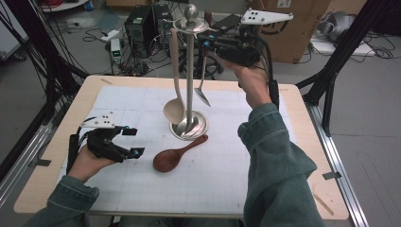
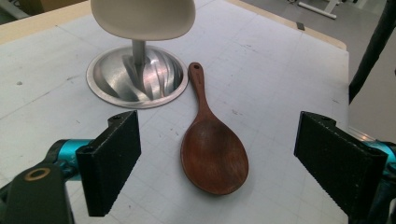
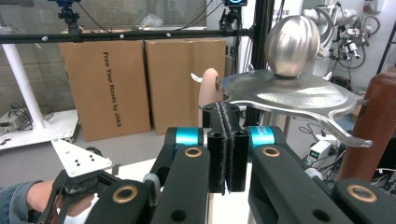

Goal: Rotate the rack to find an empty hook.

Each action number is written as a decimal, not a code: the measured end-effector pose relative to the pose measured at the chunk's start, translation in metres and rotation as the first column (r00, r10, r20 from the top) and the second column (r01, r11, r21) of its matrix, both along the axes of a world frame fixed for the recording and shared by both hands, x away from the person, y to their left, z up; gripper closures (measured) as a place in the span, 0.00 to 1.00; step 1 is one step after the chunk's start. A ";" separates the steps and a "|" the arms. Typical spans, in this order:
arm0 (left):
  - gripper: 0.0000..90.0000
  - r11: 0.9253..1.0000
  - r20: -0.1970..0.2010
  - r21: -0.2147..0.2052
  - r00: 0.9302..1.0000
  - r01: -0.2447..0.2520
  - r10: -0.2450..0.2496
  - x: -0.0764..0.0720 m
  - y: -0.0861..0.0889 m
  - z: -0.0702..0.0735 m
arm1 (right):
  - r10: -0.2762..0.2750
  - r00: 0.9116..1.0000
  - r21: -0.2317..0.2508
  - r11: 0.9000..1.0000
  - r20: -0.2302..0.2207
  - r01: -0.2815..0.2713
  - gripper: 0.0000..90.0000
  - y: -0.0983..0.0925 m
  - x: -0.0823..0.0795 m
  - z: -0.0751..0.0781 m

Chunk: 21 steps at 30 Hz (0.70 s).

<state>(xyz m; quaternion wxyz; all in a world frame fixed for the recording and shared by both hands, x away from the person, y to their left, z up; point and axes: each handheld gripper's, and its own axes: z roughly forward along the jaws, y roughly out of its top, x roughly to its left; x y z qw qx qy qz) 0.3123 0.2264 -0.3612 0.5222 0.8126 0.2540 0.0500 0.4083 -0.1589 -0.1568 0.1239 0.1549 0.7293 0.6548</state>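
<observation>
Wooden spoon lies flat on the white gridded mat, bowl end toward the left gripper, handle tip nearly at the stand's round base. In the left gripper view the bowl sits between the two black pads but slightly ahead of them, not touched; jaws stand wide apart, nothing held. Left hand rests low near the mat's left side.

Right gripper is raised at the top of the metal utensil stand, next to the hook plate under the ball knob. Its pads are pressed together face to face in the right gripper view; whether the thin steel spoon's handle is pinched between them can't be told. That steel spoon hangs on the stand's right side; a cream ladle hangs on the left, its bowl low by the base.

Open mat lies in front of and to the right of the wooden spoon; the base crowds the handle end. The mat covers most of a light wood table, with bare wood strips at the edges.

Room: grey floor, cardboard boxes behind, computer gear and cables on the floor, black frame posts at the sides.
</observation>
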 end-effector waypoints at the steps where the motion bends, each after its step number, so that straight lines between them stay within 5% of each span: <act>1: 0.17 1.000 -0.003 -0.005 1.000 -0.001 0.001 0.000 0.000 0.000 | 0.001 1.000 0.002 1.000 -0.001 -0.001 0.99 0.000 0.000 0.000; 21: 0.17 1.000 0.000 -0.006 1.000 -0.004 0.004 -0.001 0.001 0.001 | 0.009 1.000 -0.001 1.000 0.008 -0.009 0.99 0.011 -0.004 0.002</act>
